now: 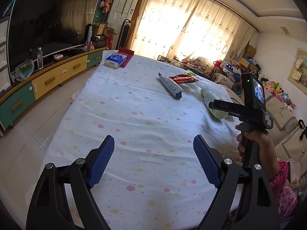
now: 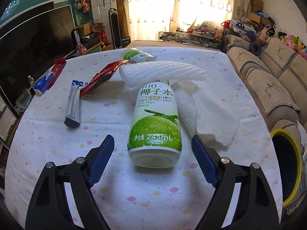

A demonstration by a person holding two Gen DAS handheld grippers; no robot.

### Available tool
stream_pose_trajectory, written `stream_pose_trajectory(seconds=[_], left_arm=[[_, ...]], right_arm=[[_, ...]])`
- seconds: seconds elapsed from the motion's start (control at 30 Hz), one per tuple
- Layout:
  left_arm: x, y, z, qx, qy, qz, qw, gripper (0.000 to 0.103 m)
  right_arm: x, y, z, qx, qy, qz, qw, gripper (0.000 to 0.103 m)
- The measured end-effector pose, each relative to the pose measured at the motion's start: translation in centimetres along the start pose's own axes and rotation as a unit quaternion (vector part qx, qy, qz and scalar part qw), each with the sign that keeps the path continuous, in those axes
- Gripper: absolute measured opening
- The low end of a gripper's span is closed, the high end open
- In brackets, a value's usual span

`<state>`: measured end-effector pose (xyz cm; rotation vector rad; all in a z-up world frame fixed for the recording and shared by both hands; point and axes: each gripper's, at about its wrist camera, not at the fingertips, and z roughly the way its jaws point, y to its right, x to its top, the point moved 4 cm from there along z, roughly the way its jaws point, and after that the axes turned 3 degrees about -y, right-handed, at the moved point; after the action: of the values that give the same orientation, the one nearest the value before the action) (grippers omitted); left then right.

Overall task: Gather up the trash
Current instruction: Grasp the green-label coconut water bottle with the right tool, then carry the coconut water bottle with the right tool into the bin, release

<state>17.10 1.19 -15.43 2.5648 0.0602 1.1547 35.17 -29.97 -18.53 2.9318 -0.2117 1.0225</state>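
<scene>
A: Right gripper (image 2: 152, 159) state?
B: Wide open, holding nothing. Coconut water bottle (image 2: 155, 126) lies on the worktop (image 2: 48, 143), base toward it, at 12 o'clock.
A: Tip?
B: Straddle the bottle's body, then close. Left gripper (image 1: 153, 161) open, empty.

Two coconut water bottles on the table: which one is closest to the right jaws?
The near bottle, lying with its base toward the open right gripper, label reading 245mL. The other bottle lies far back, behind the white foam net.
</scene>
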Motion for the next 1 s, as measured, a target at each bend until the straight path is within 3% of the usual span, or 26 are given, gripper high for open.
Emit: stream_pose_trajectory(seconds=[0.1, 0.13, 0.17, 0.4, 0.77, 1.0], left_arm=[[0.0, -0.3, 0.3, -0.001, -0.002, -0.004, 1.0000, 0.083], [0.0, -0.4, 0.3, -0.001, -0.002, -0.005, 1.0000, 0.083], [0.0, -0.5, 0.4, -0.001, -0.002, -0.005, 1.0000, 0.083], [-0.2, -0.1, 0.5, -0.002, -0.002, 0.002, 1.0000, 0.083], [-0.2, 1.9, 0.0, -0.006, 0.003, 0.025, 0.9997, 0.083], [-0.5, 3.0, -0.3, -0.009, 0.003, 0.041, 0.9991, 0.083]], right_arm=[[-0.1, 0.0, 0.9, 0.000, -0.010, 0.003, 1.000, 0.061], [-0.1, 0.0, 0.9, 0.000, -0.011, 0.004, 1.000, 0.052], [-0.1, 0.0, 0.9, 0.000, -0.011, 0.005, 1.000, 0.050], [-0.6, 0.8, -2.2, 0.009, 0.026, 0.010, 1.000, 0.050], [-2.3, 3.7, -10.4, 0.029, 0.103, 0.018, 0.994, 0.049], [-3.9, 5.4, -13.6, 0.043, 0.111, 0.021, 0.993, 0.049]])
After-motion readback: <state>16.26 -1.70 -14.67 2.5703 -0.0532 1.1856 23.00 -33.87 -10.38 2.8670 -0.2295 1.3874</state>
